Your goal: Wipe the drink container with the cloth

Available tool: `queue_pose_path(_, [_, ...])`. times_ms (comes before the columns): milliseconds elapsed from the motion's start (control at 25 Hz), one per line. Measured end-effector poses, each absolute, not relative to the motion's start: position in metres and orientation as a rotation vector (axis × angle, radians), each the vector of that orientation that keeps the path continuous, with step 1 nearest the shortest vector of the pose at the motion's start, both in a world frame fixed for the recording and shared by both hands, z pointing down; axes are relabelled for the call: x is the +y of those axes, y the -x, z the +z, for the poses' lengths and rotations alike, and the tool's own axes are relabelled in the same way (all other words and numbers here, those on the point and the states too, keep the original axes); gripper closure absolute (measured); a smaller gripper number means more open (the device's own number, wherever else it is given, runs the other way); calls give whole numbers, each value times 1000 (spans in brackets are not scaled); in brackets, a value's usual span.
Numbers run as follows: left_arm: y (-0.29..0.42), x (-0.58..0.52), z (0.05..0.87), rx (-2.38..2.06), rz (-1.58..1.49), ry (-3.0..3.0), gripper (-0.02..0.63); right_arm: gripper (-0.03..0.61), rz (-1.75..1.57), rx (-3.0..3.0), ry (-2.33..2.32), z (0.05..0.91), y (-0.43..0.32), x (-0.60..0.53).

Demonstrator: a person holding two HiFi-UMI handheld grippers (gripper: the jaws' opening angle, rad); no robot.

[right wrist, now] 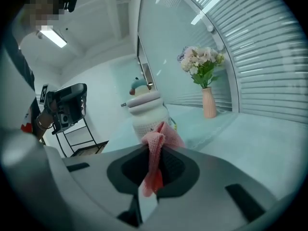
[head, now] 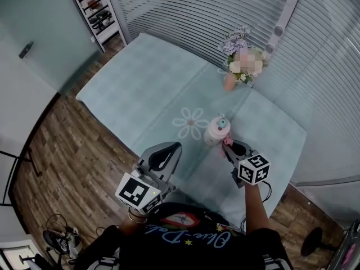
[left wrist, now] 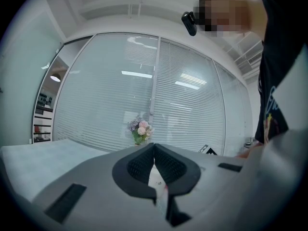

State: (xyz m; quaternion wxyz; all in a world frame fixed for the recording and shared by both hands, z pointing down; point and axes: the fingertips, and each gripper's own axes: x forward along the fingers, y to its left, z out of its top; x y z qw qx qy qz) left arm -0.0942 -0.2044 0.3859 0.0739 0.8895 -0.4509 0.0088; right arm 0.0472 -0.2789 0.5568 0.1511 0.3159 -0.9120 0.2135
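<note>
A white drink container (head: 216, 131) with a teal cap stands upright on the table, near a flower print on the tablecloth. My right gripper (head: 232, 146) is just in front of it, shut on a pink knitted cloth (right wrist: 156, 148) that sticks out between the jaws, right before the container (right wrist: 147, 113). Whether the cloth touches the container is unclear. My left gripper (head: 169, 151) hangs lower left of the container, over the table's near edge, jaws closed with nothing between them (left wrist: 154, 148).
A light teal cloth covers the table (head: 152, 83). A pink vase of flowers (head: 239, 66) stands at the far edge, by the slatted blinds. Wooden floor lies left of the table, with shelves (head: 98, 10) at the back.
</note>
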Motion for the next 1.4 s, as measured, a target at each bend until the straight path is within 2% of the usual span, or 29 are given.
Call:
queue_pose_path(560, [134, -219, 400, -1292, -13, -2693, 609, 546, 635, -2356, -1012, 610, -45, -282])
queue_pose_path(880, [135, -221, 399, -1193, -40, -2758, 609, 546, 633, -2311, -1160, 613, -46, -282])
queue_pose_path(1200, [125, -217, 399, -1112, -63, -2794, 609, 548, 554, -2362, -1440, 552, -70, -261])
queue_pose_path(1400, [124, -216, 400, -1095, -74, -2792, 609, 548, 428, -2549, -1511, 490, -55, -257])
